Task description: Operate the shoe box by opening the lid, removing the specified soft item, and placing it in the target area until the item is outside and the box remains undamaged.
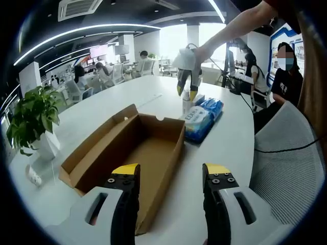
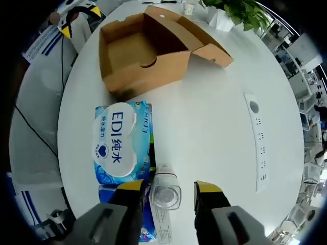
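Wet-wipes pack is out; we release cleanly.
Right gripper fingers wide around a small clear bottle; wet-wipes pack left of them, beyond the shoe box. Left gripper fingers wide, box ahead.

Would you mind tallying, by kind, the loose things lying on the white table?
Cardboard shoe box: 1
Blue wet-wipe pack: 1
Clear bottle: 1
Potted plant: 1
Total: 4

White table: open box, wipes pack, bottle.
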{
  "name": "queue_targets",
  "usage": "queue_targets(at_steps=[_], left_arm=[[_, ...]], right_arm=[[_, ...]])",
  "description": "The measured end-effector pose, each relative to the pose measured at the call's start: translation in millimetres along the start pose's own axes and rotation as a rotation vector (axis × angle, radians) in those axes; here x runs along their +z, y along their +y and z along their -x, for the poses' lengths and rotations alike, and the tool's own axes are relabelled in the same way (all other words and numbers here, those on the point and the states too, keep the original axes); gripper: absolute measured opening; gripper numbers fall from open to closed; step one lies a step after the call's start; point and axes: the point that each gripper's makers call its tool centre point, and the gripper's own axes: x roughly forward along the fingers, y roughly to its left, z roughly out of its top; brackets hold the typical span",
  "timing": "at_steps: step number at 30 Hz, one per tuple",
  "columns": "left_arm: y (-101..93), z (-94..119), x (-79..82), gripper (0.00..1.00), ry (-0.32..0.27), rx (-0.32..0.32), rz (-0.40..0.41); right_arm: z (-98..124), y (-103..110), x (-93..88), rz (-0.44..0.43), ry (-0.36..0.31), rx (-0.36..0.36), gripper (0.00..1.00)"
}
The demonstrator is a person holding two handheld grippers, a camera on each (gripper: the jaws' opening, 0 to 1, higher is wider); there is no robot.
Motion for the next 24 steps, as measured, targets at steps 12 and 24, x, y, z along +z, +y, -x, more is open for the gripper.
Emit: queue_targets(at_steps=[12, 24], left_arm=[[0.0, 0, 8.7, 0.5, -0.024, 0.002, 0.009], [2.4, 3, 15.4, 0.5, -0.048, 0.014, 0.033]], right_arm=[[42, -15, 26.0, -0.27, -0.273, 0.001, 0.42], [86, -27, 63.5, -0.499, -0.604, -0.041, 0.45]])
